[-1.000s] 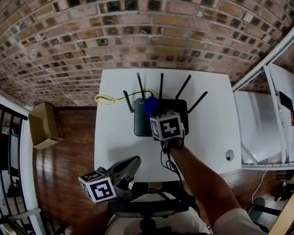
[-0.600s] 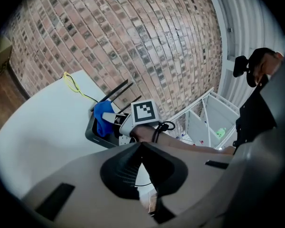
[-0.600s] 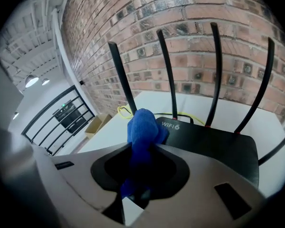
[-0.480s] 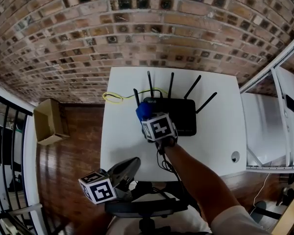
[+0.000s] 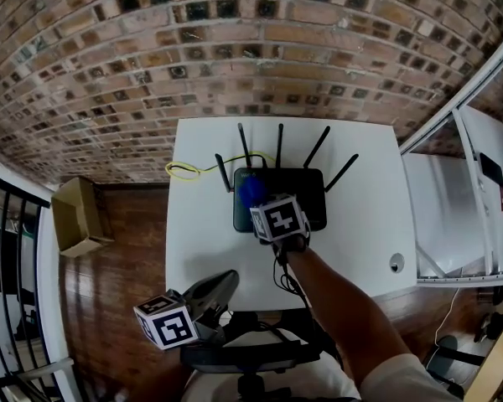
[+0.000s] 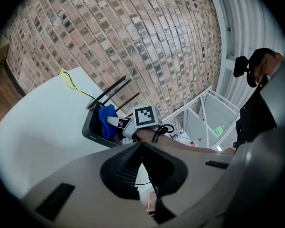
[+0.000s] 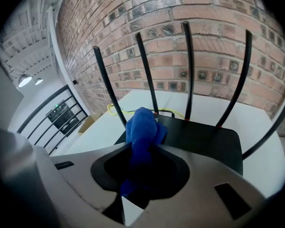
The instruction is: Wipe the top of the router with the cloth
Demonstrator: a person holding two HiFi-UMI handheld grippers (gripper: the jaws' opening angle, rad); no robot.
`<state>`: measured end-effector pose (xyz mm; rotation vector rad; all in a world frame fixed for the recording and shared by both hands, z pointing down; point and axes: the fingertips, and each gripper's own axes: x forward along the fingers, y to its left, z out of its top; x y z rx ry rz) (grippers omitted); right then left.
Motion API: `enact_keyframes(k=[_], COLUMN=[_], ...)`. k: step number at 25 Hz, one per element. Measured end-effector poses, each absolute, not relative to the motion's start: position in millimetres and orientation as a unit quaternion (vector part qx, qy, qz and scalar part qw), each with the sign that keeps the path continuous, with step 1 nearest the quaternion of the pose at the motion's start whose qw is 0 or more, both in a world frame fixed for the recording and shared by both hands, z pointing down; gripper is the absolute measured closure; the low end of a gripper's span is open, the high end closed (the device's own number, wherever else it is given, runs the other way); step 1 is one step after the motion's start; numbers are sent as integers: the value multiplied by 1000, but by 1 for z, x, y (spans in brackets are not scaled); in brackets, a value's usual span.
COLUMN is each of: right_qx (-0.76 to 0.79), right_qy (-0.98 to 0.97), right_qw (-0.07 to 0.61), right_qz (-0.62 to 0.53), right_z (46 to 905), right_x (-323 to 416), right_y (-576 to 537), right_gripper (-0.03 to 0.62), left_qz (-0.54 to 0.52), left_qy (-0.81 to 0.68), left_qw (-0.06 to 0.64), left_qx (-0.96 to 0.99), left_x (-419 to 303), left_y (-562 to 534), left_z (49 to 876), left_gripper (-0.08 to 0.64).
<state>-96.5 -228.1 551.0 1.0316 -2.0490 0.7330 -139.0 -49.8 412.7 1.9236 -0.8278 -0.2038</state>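
Note:
A black router point(image 5: 298, 193) with several upright antennas lies at the back middle of a white table point(image 5: 199, 233). My right gripper point(image 5: 259, 201) is shut on a blue cloth point(image 5: 251, 191) and holds it down on the router's left part. In the right gripper view the cloth point(image 7: 143, 131) bunches between the jaws over the router's top point(image 7: 204, 137). My left gripper point(image 5: 226, 280) hangs low at the table's near edge, jaws together with nothing in them. In the left gripper view the router point(image 6: 91, 127) and cloth point(image 6: 107, 119) show beyond the shut left gripper point(image 6: 141, 144).
A yellow cable point(image 5: 184, 171) runs from the router's back left across the table. A brick wall point(image 5: 235, 48) stands right behind. A cardboard box point(image 5: 74, 216) sits on the wood floor at left, near a black railing point(image 5: 8, 249). White shelving point(image 5: 478, 199) stands to the right.
My right gripper slid the cloth left to the router's left edge, then back a little to the right. The left gripper has stayed put.

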Motion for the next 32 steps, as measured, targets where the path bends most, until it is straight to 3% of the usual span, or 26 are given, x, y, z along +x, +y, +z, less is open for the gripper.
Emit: enact_keyframes(k=[32], right_qx=[477], right_qy=[-770], right_qw=[322], right_qz=[276], right_z=[548], right_x=[60], right_y=[-221], right_gripper=[486], left_qz=[-57], left_qy=[-316], left_qw=[507], left_qx=[800], left_x=[-67], left_y=[-62], left_z=[414], left_gripper=[551])
